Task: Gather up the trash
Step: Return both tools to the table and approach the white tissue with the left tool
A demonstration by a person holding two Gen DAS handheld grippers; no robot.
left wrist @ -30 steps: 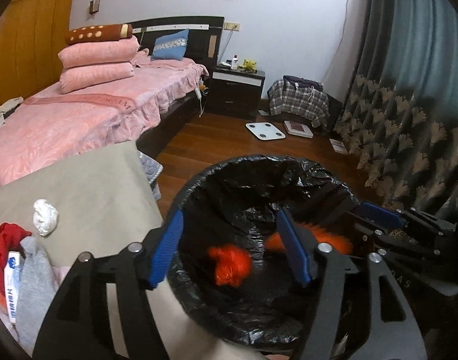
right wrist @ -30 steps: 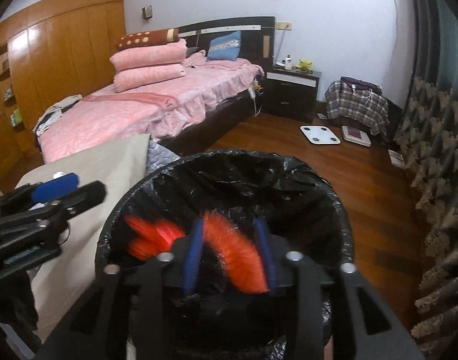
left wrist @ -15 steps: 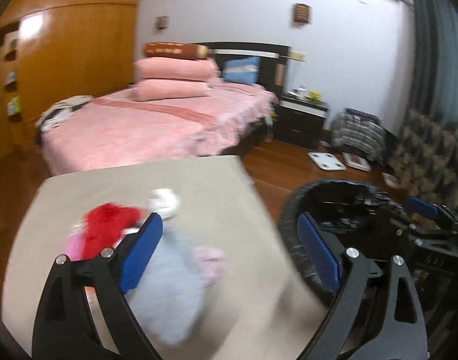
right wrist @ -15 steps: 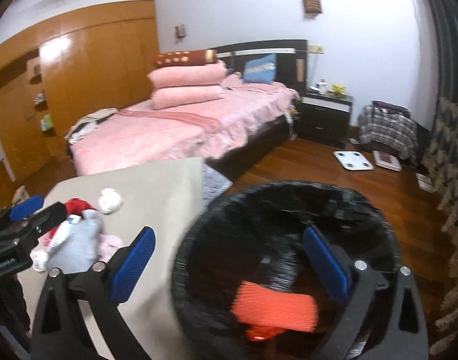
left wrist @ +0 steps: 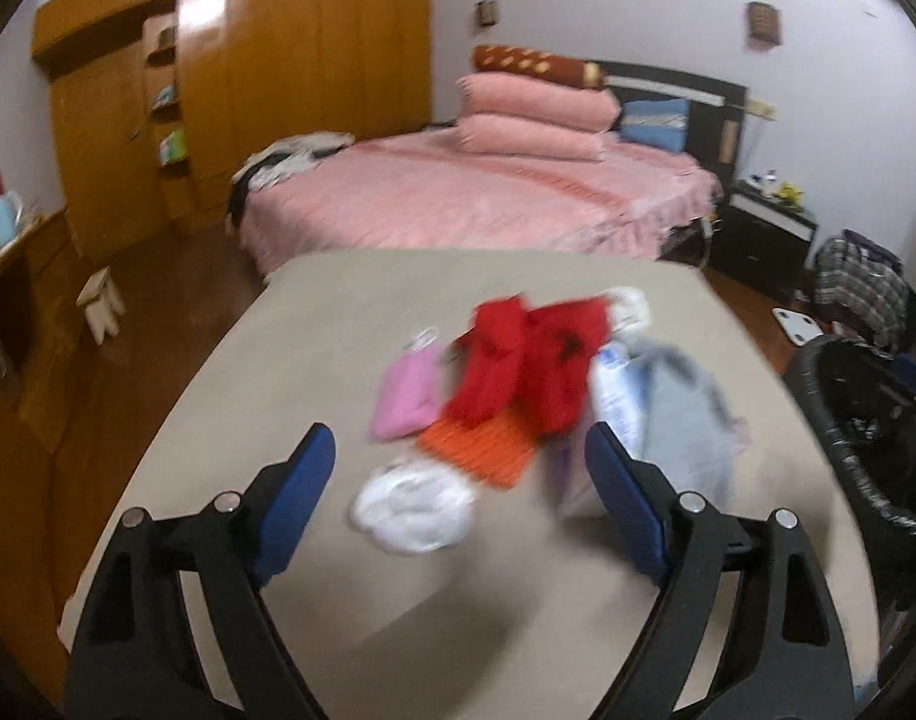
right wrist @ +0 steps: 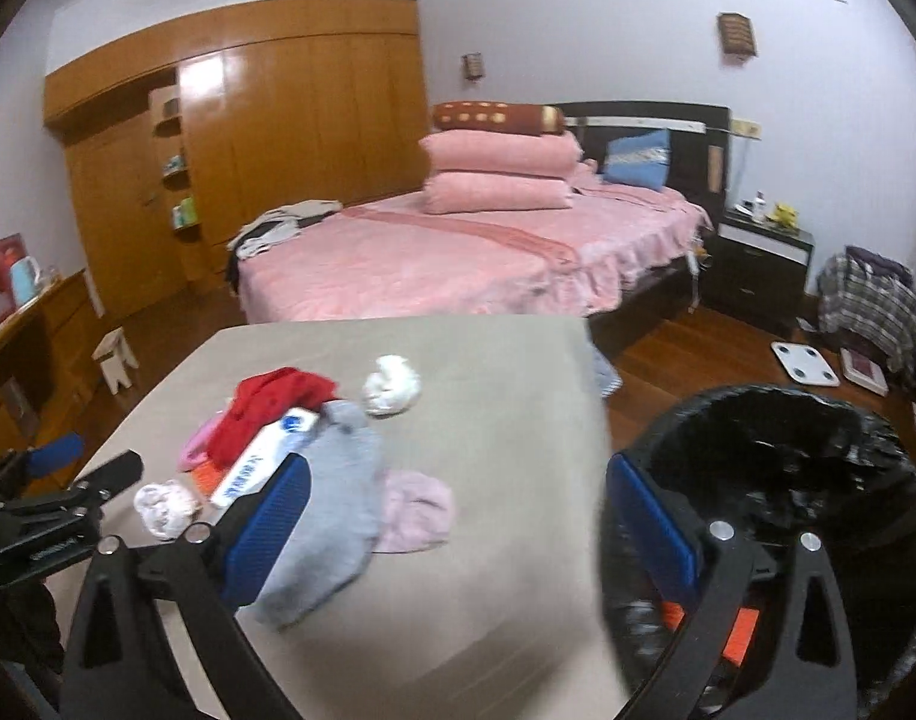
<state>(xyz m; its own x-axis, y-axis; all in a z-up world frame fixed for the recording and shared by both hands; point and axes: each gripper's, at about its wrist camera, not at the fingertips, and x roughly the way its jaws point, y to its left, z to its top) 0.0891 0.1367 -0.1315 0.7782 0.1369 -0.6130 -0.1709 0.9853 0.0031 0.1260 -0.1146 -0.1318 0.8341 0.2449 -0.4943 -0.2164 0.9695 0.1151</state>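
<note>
- Trash sits in a loose heap on the beige table: a white crumpled wad nearest the left gripper, an orange mesh piece just behind it, a red bundle on top of the mesh, a pink pouch to its left, a grey cloth to its right, and a white-and-blue tube tucked against the red bundle.
- Left gripper hangs over the near table edge with its jaws spread wide and nothing between them; the white wad lies roughly on its centre line, so that looks like the likeliest next pick.
- Right gripper is also wide open and empty. It straddles the gap between table and bin, its left finger over the grey cloth, its right finger in front of the bin rim.
- Bin, lined with a black bag, stands just beside the table's right edge, probably so each drop is a short carry. Orange scraps show inside it, low behind the right gripper's finger.
- A second white wad lies apart at the far side of the heap, and a pale pink cloth pokes out from under the grey one.
- Judging by the heap, much of the collecting is left.
- Both views are motion-blurred, so finer detail of the heap is uncertain.
</note>
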